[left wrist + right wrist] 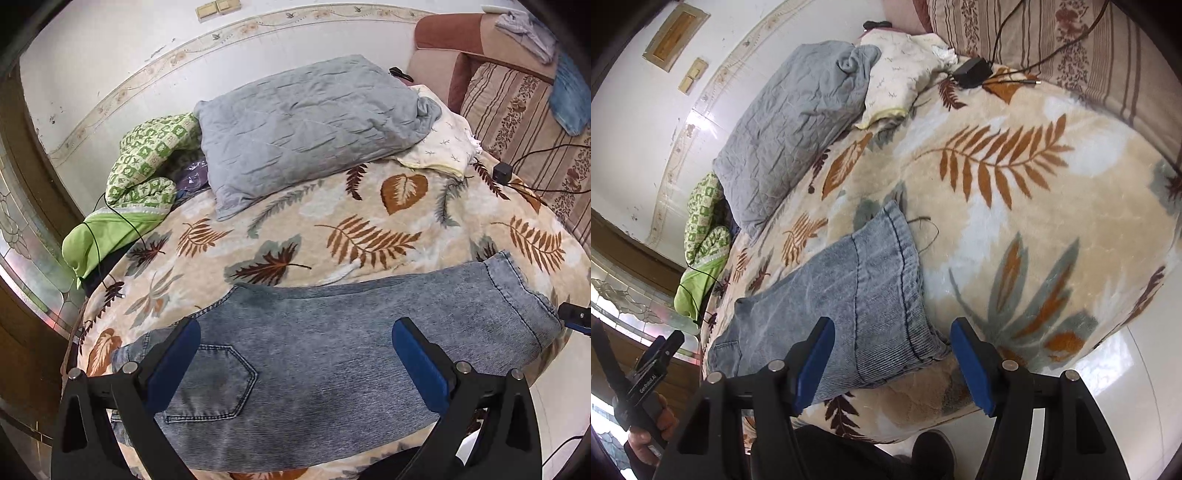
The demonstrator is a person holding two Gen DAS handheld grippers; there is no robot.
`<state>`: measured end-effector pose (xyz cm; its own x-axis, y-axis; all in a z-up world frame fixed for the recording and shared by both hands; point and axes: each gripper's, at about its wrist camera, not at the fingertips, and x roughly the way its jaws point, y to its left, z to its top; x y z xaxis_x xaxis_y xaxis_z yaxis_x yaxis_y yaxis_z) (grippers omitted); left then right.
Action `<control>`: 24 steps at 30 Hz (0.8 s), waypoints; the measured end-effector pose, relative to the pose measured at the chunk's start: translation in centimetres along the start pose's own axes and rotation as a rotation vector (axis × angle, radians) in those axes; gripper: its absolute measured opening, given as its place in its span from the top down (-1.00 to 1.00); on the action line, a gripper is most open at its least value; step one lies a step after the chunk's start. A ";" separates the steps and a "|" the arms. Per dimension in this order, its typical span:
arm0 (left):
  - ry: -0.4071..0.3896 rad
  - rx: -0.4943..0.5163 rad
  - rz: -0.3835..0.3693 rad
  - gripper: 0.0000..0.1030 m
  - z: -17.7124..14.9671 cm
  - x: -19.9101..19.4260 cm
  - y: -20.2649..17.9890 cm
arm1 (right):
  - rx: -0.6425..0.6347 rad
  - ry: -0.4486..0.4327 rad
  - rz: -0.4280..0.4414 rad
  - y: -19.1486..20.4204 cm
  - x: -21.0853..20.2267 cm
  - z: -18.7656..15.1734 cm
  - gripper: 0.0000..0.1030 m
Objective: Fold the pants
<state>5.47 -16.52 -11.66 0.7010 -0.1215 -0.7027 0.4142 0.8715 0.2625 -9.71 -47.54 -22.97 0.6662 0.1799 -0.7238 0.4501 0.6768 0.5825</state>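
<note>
Light blue acid-wash denim pants (332,350) lie folded in half along the near edge of the bed, back pocket (218,384) at the left, leg hems at the right. They also show in the right wrist view (849,295), hems toward the far side. My left gripper (295,332) is open and empty, just above the seat of the pants. My right gripper (892,328) is open and empty, its fingers on either side of the near hem corner (923,350). The left gripper shows from outside in the right wrist view (646,373).
A leaf-print blanket (369,229) covers the bed. A grey pillow (303,122), a cream pillow (443,144) and green bedding (140,177) lie at the back. A black charger with cables (502,171) lies at the right by a striped headboard (517,110).
</note>
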 end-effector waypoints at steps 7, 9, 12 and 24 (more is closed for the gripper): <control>0.014 0.007 -0.009 -1.00 -0.2 0.4 -0.7 | 0.021 0.011 0.000 -0.9 0.5 -0.1 -0.34; 0.017 0.005 -0.012 -1.00 -0.3 0.4 -0.7 | 0.023 0.011 -0.001 -1.0 0.5 -0.1 -0.34; 0.020 0.008 -0.016 -1.00 -0.4 0.3 -0.8 | 0.032 0.014 0.003 -1.3 0.6 -0.1 -0.34; 0.072 0.057 -0.061 -1.00 -1.9 1.4 -2.7 | 0.118 0.022 0.050 -3.3 0.8 -0.5 -0.34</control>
<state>4.23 -18.11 -14.58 0.6304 -0.1374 -0.7640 0.4889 0.8347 0.2533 -10.95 -49.24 -25.69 0.6770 0.2280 -0.6998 0.4841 0.5782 0.6568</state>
